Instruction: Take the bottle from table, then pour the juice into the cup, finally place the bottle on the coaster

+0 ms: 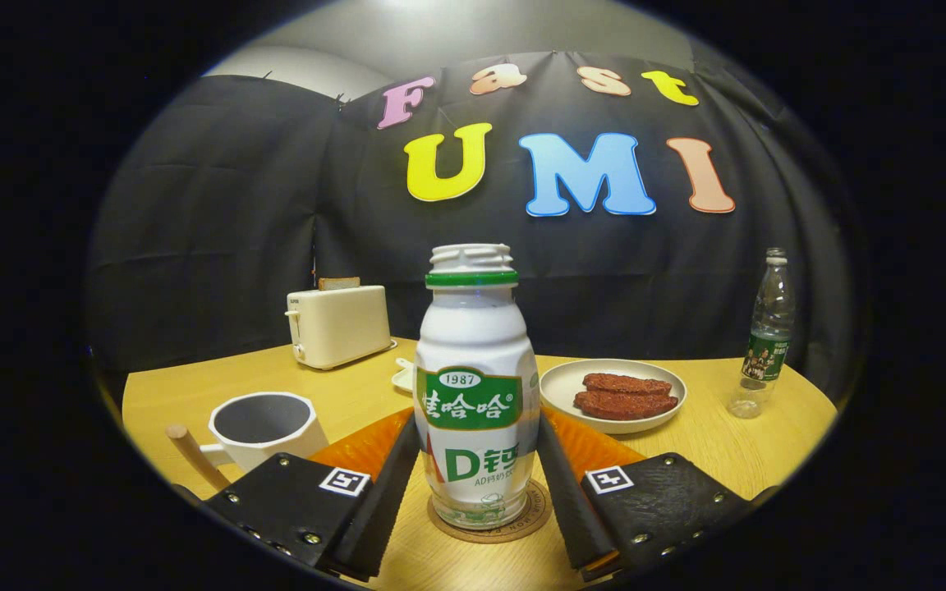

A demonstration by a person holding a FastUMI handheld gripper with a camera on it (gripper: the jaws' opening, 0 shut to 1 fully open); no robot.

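Gripper view is showing the bottle (476, 386) sitting upright on the round coaster (491, 520) on the worktop (711, 443). Jaws (477, 472) are hugging its sides, maybe touching. Cap is off. Cup (264, 428) is waiting nearby. Probably only letting go is left.

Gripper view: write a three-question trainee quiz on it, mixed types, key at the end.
1. True or false: the bottle stands upright on the coaster.
2. What flanks the bottle? A) the gripper fingers B) two cups C) two plates
3. Fill in: the plate holds two ___ pieces of food.

Key: 1 true; 2 A; 3 brown.
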